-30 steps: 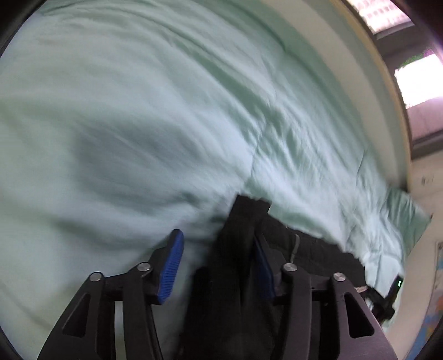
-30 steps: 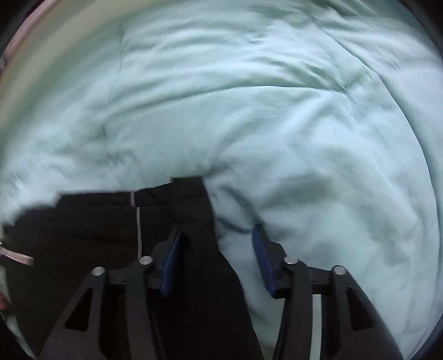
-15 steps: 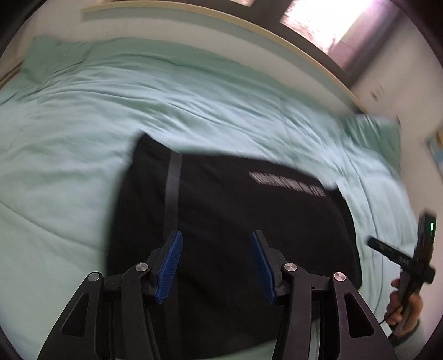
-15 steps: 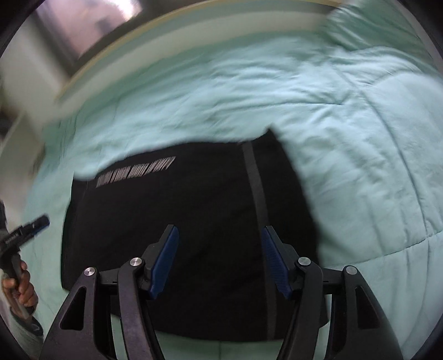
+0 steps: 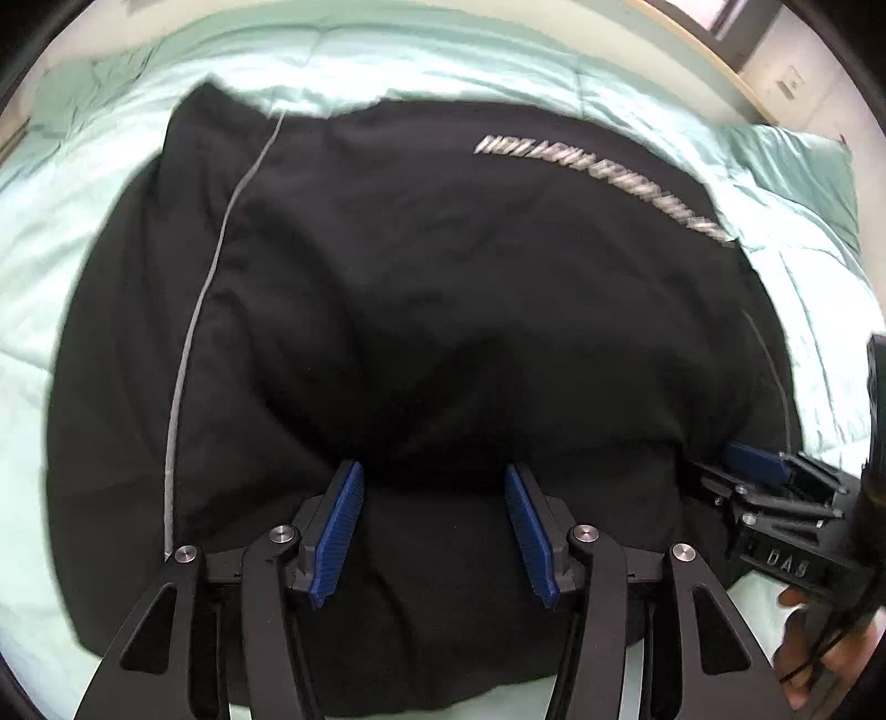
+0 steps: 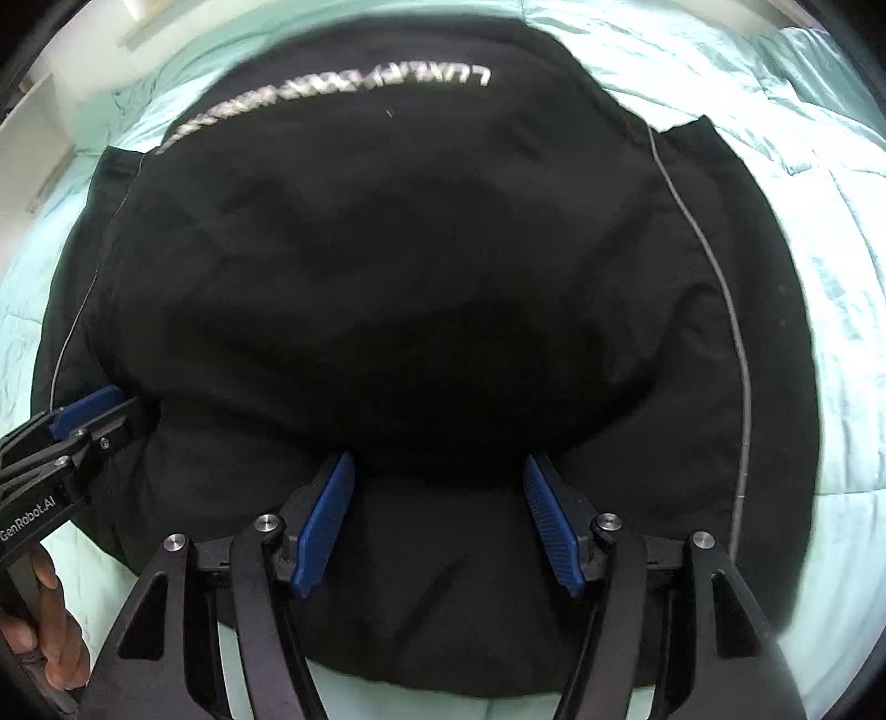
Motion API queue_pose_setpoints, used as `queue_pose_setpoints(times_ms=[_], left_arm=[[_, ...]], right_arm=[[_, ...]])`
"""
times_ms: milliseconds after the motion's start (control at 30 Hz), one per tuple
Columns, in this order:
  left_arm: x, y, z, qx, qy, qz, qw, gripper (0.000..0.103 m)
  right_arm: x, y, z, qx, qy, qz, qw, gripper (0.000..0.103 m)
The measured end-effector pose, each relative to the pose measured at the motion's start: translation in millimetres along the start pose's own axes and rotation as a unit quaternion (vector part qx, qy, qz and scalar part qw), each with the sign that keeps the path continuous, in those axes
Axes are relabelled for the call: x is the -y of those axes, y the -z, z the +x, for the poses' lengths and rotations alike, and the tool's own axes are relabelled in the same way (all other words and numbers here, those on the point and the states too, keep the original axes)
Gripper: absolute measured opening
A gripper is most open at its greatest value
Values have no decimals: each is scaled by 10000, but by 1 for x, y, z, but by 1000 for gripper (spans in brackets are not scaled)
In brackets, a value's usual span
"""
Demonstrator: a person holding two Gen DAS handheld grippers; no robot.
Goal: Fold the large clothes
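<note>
A large black garment [image 5: 421, 310] with silver lettering and a thin grey piping line lies folded on a mint green bed; it also fills the right wrist view [image 6: 421, 266]. A thick upper layer ends in a rounded fold edge just beyond both grippers. My left gripper [image 5: 432, 531] is open and empty, low over the garment's near part. My right gripper [image 6: 437, 520] is open and empty, also just above the near part. Each gripper shows in the other's view, the right one [image 5: 758, 465] and the left one [image 6: 88, 412].
The mint green quilt [image 5: 50, 232] surrounds the garment on all sides and shows at the right in the right wrist view [image 6: 830, 221]. A pale headboard or bed frame [image 5: 709, 50] and wall lie beyond. A person's hand [image 6: 50, 637] holds the left gripper's handle.
A second ago both grippers held black cloth edges. They have let go, stand open, and have come down closer over the folded garment, which now fills both views.
</note>
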State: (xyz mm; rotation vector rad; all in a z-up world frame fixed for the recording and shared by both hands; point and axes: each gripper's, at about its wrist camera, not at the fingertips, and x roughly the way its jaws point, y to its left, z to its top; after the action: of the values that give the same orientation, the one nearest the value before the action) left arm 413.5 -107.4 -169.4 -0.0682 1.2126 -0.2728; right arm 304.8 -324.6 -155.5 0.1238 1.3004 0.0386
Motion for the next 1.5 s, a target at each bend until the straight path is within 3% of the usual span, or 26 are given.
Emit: queue_pose_setpoints(times_ms=[133, 267, 333, 400, 467, 533, 700, 767, 833, 900, 967, 1067, 1133, 1233, 1400, 1500], left_arm=[[11, -17, -38, 540, 117, 375, 9978, 56], [-17, -56, -25, 502, 296, -360, 9976, 56], [-40, -69, 0, 328, 151, -815, 9960, 56], [-58, -76, 26, 161, 285, -1064, 9938, 56], [-62, -78, 41, 111, 293, -942, 9951, 56], [-58, -80, 48, 147, 146, -660, 9976, 57], [-55, -76, 37, 151, 143, -524, 9984, 57], [-51, -70, 14, 235, 241, -573, 9978, 57], [-47, -56, -12, 427, 251, -425, 9979, 58], [-42, -30, -45, 703, 183, -274, 9970, 58], [-41, -5, -62, 782, 139, -282, 9964, 59], [-50, 23, -40, 309, 39, -654, 9974, 62], [-57, 30, -16, 45, 32, -828, 9966, 61], [-46, 21, -20, -44, -228, -568, 9981, 62], [-32, 14, -76, 594, -333, -116, 9976, 62], [-50, 17, -94, 618, -349, -239, 9972, 62]], right_arm=[[-7, -25, -43, 726, -423, -95, 9964, 65], [-13, -69, -36, 1085, -152, -72, 9940, 65], [-8, -88, -10, 863, -118, 30, 9962, 65], [-2, -98, 27, 397, -102, 164, 9990, 67], [7, -101, 49, 179, -256, 386, 9988, 68], [8, -99, 57, 225, -154, 335, 9991, 72], [9, -93, 48, 159, -79, 376, 9991, 76], [12, -88, 22, 154, -341, 613, 9974, 76], [7, -69, -11, 392, -605, 463, 9963, 76], [-3, -35, -41, 653, -440, 168, 9968, 76], [-4, -4, -45, 510, -465, 173, 9975, 76], [-15, 27, -5, -232, -376, 237, 9987, 76], [-15, 33, 14, -296, -350, 290, 9985, 76], [-9, 28, 7, -386, -465, 481, 9970, 75], [15, 37, -42, 64, -662, 673, 9955, 76], [41, 46, -67, 328, -661, 932, 9929, 76]])
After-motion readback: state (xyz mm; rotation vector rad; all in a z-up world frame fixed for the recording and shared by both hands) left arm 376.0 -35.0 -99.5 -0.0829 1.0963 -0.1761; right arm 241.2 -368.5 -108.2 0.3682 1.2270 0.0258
